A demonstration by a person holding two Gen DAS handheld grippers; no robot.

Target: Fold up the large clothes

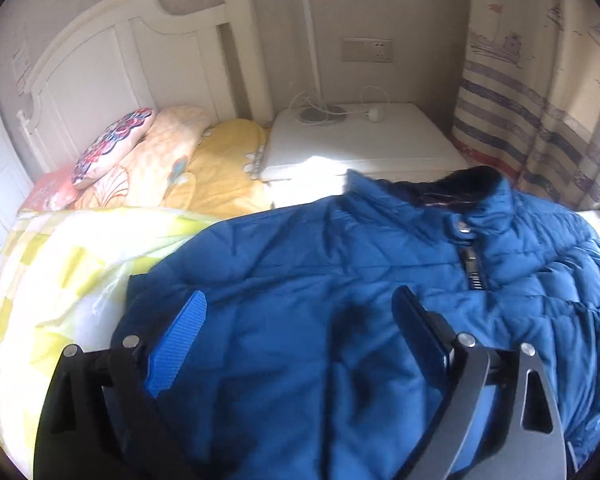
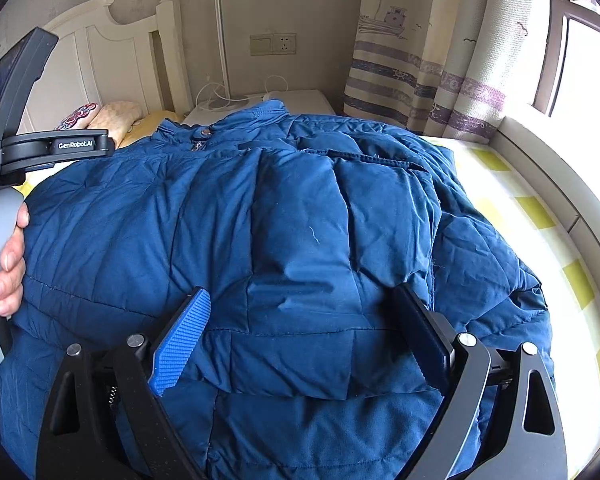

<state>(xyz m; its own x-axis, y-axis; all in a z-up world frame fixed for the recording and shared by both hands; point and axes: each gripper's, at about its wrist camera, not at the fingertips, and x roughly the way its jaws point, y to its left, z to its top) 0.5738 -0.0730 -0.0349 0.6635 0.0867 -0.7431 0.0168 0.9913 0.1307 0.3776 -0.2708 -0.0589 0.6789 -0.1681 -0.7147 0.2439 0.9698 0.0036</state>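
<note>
Blue padded jacket (image 2: 292, 216) lies spread front-up on the bed's yellow-checked sheet (image 2: 540, 216), collar (image 1: 460, 200) toward twelve o'clock. Left gripper (image 1: 300, 312) and right gripper (image 2: 304, 312) both hover over the fabric with jaws wide, nothing clamped. Bare sheet runs past the jacket's edge at nine o'clock in the left view and three o'clock in the right view.

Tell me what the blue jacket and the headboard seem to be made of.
Blue jacket: looks like smooth woven synthetic shell, faintly sheened, with padded fill; quilted stitch lines and puffy creases suggest it. Headboard: probably painted wood, white satin finish, with carved panels and a turned post.
</note>
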